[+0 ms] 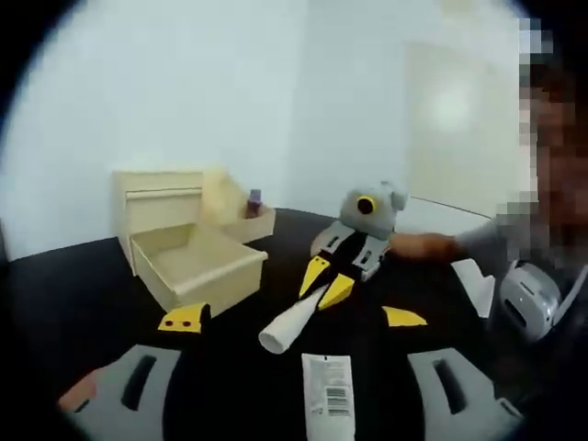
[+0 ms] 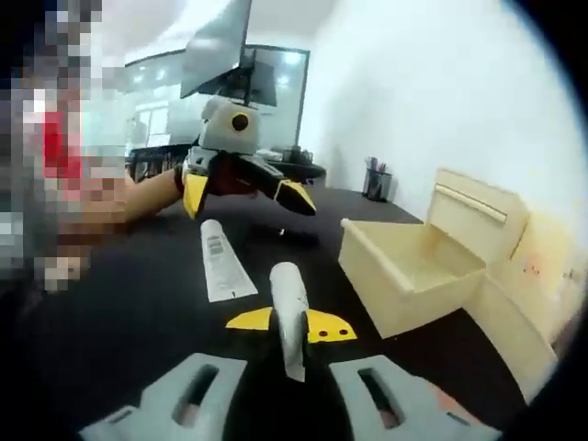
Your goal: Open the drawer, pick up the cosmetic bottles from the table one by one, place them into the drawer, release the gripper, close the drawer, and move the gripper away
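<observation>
Right hand-held gripper (image 2: 292,327) pinching white plastic squeeze tube (image 2: 288,308): light, soft, slippery, best held mid-body. Left hand-held gripper (image 1: 294,323) spread. Pale wooden drawer (image 2: 409,271) open.

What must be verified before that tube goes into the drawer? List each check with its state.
1. Drawer pulled open: ok.
2. Right gripper shut on the white tube: ok.
3. White tube lifted off the table: cannot tell.
4. Left gripper open, holding nothing: ok.
5. All tubes stowed: not ok; a second tube lies on the table.
</observation>
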Motion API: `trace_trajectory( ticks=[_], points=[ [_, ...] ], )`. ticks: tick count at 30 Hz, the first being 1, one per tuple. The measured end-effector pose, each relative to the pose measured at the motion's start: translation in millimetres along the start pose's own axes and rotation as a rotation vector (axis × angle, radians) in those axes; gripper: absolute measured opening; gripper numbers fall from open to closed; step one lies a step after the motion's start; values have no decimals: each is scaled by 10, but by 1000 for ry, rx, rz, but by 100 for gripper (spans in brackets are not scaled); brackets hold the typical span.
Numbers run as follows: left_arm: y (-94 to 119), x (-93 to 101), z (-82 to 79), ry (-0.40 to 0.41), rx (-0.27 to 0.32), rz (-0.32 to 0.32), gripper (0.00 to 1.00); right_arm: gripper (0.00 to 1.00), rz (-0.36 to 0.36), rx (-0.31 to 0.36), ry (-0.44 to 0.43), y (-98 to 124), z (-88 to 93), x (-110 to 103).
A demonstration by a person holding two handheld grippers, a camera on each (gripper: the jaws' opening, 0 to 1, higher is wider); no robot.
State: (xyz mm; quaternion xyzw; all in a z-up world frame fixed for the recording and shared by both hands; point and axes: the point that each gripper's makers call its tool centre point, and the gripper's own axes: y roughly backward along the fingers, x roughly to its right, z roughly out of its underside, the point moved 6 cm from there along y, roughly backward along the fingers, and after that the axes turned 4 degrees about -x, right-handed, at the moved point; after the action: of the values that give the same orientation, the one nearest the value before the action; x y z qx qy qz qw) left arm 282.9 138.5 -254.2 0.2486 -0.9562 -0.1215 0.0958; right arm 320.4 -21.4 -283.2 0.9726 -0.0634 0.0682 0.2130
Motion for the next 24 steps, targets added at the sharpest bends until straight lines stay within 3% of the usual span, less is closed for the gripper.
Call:
trace_trajectory(
  ticks=[5,8,9,15,17,19,20,22,24],
  points=[
    [-20,-4,20,-10,-16,-10,74,13,22,-33,51,-21,40,-2],
    [-19,-3,18,-11,-15,-12,73,17,48,-94,154,-47,105,-34],
    [-17,-7,13,-12,-14,-14,73,17,71,-88,230,-61,94,-63],
    [-33,8,17,-14,-15,-9,72,12,135,-136,370,-110,47,-155],
    [-40,9,23,-15,-19,-6,72,16,61,-93,224,-129,22,-174],
    [-40,3,23,-16,-20,-9,72,30,11,-78,70,-114,15,-94],
    [-39,3,23,-14,-20,-8,72,37,-20,-61,28,-107,17,-46],
    [-36,1,21,-14,-18,-7,72,38,-38,-44,-52,-76,92,81],
    [-37,5,21,-14,-16,-8,72,38,-43,-12,-61,-70,155,156]
  ],
)
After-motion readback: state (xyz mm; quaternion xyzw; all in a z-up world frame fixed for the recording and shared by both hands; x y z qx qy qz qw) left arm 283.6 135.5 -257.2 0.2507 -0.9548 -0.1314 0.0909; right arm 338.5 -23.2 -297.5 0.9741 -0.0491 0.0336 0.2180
